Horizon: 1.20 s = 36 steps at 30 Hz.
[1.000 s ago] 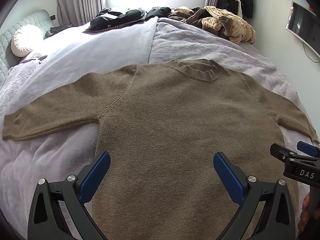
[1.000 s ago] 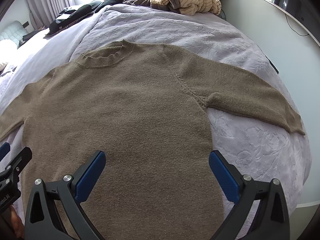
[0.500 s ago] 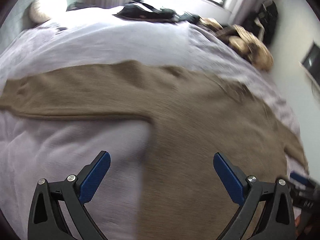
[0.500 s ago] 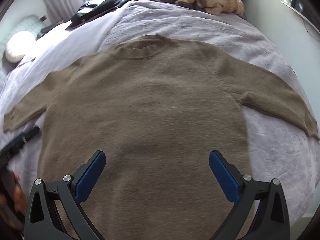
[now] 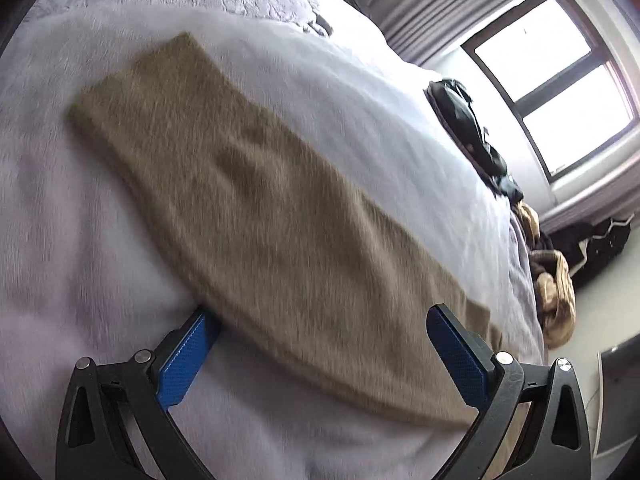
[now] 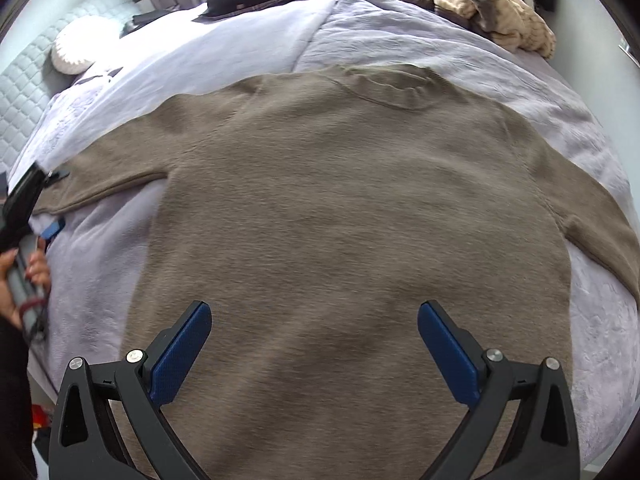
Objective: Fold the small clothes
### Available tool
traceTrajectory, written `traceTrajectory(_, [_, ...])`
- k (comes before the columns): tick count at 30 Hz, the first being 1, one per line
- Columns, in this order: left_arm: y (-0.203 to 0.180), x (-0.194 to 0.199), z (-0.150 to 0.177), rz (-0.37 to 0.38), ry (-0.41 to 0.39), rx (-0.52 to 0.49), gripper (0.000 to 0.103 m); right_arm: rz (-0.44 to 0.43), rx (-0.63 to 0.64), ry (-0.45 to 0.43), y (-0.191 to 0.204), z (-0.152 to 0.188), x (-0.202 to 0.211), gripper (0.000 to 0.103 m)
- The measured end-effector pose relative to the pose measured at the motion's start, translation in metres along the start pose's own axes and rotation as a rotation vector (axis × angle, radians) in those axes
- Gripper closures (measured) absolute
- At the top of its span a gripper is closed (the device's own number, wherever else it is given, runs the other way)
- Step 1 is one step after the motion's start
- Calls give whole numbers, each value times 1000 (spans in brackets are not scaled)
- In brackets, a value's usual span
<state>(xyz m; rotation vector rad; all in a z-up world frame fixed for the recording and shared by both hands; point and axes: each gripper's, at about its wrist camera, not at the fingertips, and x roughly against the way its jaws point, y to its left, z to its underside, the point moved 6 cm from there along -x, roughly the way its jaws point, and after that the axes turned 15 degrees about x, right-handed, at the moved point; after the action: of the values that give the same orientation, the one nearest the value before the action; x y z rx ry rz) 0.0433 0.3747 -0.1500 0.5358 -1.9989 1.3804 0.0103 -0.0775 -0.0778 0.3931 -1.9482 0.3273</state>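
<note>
Swinging leftward, the left gripper [image 5: 320, 348] had reached the brown sweater's [image 6: 352, 208] sleeve [image 5: 256, 208], jaws apart astride it. The right gripper [image 6: 314, 348] hovered over the hem, also spread wide.

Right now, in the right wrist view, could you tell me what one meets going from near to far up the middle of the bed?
Right claw → sweater → its collar → blanket → pile of clothes.

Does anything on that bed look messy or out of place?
Nothing odd about the brown sweater: it lies flat, sleeves spread. A heap of unfolded clothes sits at the bed's far edge. Both grippers are open.
</note>
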Motion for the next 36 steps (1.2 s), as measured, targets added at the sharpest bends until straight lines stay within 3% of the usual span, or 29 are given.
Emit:
traceTrajectory(1, [-2,-1,-5,9,-18,4,0,0,3,-1,2,-1,1,0])
traceTrajectory(2, [-3,0,-10,16,-39,10,8,-1,5,-1,3,-1,1,0])
traceTrajectory(3, [-2,0,-13,18,-54,17,31,-1,8,-1,4,-1,2,0])
traceTrajectory(4, [-3,-1,-15,34,-51,25,47,-2,10,0,5,-1,2,0])
traceTrajectory(5, [0,-4,-15,72,-31,45,73,-5,11,1,6,-1,2,0])
traceTrajectory(6, [3,-4,-17,107,-18,64,91,-10,11,2,6,-1,1,0])
traceTrajectory(7, [5,-3,-19,129,-15,72,95,-16,9,2,5,0,1,0])
traceTrajectory(11, [-11,17,-16,219,-37,0,95,-42,-10,-12,1,2,3,0])
traceTrajectory(16, [-81,51,13,349,-41,-188,95,-80,-40,-55,-7,3,8,0])
traceTrajectory(19, [-143,62,54,414,-6,-318,95,-101,-68,-83,-17,6,11,0])
traceTrajectory(23, [-223,59,134,462,73,-482,95,-122,-145,-110,-45,17,14,0])
traceTrajectory(26, [-265,40,205,439,143,-614,95,-123,-208,-119,-71,31,15,0])
traceTrajectory(30, [-292,-11,297,338,260,-756,95,-129,-300,-120,-108,54,11,0])
traceTrajectory(36, [-283,-63,373,154,315,-911,92,-203,-458,-125,-153,83,-3,0])
